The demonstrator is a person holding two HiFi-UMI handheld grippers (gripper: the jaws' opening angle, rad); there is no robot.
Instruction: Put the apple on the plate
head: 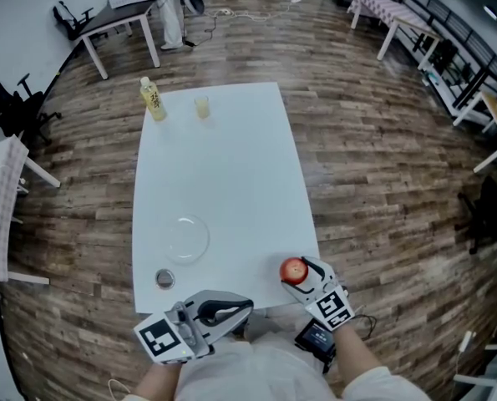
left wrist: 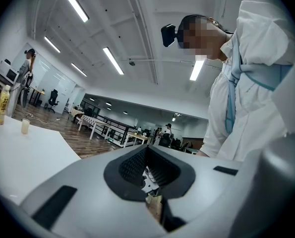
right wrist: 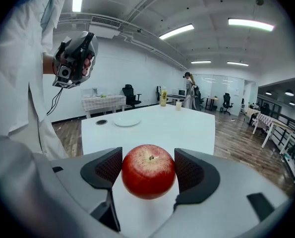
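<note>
Your right gripper [right wrist: 148, 175] has its jaws closed to the width of the round red apple [right wrist: 148, 170], one pad against each side, at the near right corner of the white rectangular table [head: 223, 165]. The clear round glass plate [head: 185, 238] lies well apart, to the left. Your left gripper [left wrist: 146, 155] has its jaws pressed together with nothing between them.

You've got a long white rectangular table [head: 231, 165] in front of you, standing on brown wooden plank flooring [head: 373, 157]. At its far left corner a yellow plastic bottle [head: 153, 98] stands upright, with a small pale translucent cup [head: 201, 107] near it on the right. By your near left corner lies a small round silver disc [head: 164, 278]. Off left sits a black office chair [head: 14, 107], and beyond the table a grey desk [head: 114, 17].
</note>
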